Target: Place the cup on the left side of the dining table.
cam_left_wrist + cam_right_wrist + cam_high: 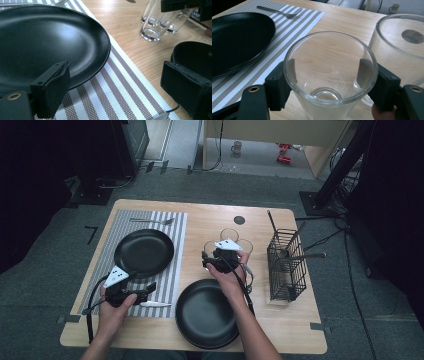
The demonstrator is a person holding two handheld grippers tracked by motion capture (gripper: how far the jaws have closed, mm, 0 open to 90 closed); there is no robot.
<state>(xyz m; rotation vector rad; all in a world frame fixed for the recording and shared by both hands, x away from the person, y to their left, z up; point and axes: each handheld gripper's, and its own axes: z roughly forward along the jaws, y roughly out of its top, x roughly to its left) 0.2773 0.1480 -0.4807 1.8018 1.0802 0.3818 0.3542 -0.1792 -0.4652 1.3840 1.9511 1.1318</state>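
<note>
A clear glass (324, 105) stands upright between the jaws of my right gripper (325, 75), whose pads lie against its two sides. In the high view this glass (210, 248) is the left one of three grouped at mid-table, with the right gripper (207, 260) on it. My left gripper (149, 291) rests low over the striped placemat (170, 275), jaws apart. Its gripper view has the left gripper (120, 82) just off the rim of the black plate (50, 42), with only the placemat (120, 95) under the gap. A knife (155, 304) lies beside it.
A second black plate (205, 315) sits at the table's near edge below my right hand. A fork (152, 221) lies at the mat's far end. Another glass (399, 50) stands close to the held one. A wire cutlery caddy (286, 265) with utensils stands at the right.
</note>
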